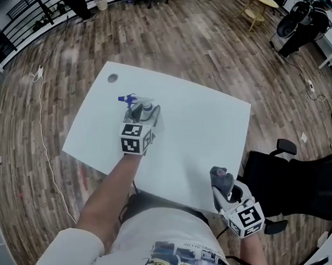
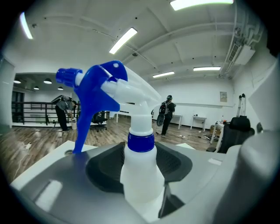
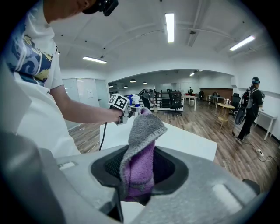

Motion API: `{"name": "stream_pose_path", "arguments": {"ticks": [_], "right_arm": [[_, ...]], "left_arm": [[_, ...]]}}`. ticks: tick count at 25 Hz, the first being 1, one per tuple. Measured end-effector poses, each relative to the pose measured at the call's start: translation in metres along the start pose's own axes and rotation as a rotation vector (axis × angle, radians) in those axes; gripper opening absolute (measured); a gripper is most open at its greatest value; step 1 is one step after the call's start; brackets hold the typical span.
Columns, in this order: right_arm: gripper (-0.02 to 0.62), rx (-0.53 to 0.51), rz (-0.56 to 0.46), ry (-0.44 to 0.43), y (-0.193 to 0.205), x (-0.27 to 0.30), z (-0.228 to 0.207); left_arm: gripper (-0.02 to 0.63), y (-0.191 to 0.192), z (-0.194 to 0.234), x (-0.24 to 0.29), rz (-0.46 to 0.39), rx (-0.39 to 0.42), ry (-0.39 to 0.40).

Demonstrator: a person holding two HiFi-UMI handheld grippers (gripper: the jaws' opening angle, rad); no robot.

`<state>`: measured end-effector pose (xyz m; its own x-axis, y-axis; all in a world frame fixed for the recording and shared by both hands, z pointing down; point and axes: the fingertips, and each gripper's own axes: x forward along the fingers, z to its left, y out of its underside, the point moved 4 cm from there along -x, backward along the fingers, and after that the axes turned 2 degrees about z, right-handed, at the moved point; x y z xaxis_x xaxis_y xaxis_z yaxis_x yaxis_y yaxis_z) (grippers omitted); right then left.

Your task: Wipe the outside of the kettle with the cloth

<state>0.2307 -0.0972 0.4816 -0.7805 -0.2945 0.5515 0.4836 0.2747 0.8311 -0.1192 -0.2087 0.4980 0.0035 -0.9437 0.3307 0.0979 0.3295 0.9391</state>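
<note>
Left gripper [image 1: 143, 114] reaches out over the white rectangular bench [image 1: 204, 123]; its jaws are clenched on the body of a white plastic spray bottle with a blue trigger head [image 2: 139, 168]; bottle is upright, nozzle pointing to the left in the left gripper view; whether its base touches the bench cannot be told. Right gripper [image 1: 225, 188] sits at the near right corner of the bench, well apart from the left one; its jaws are grasping a grey and purple terry cloth [image 3: 141, 151], bunched and sticking up between the pads, grey side folded over the top. Black office chair [image 1: 302, 185] stands just right of the bench on the wood-plank floor [image 1: 179, 38].
</note>
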Motion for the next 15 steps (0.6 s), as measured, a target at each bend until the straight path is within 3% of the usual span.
{"name": "stream_pose_path", "arguments": {"ticks": [6,11,15], "right_arm": [[0.133,-0.037,-0.097,0.008,-0.060,0.035,0.004],[0.133,-0.145,-0.224,-0.026,-0.151,0.067,0.028],[0.133,-0.260,-0.330,-0.056,-0.226,0.083,0.057]], "left_arm": [[0.209,-0.042,-0.011,-0.041,-0.055,-0.031,0.257],[0.209,-0.079,-0.023,-0.084,-0.050,-0.004,0.486],[0.207,-0.096,-0.027,-0.111,-0.037,0.052,0.606]]}}
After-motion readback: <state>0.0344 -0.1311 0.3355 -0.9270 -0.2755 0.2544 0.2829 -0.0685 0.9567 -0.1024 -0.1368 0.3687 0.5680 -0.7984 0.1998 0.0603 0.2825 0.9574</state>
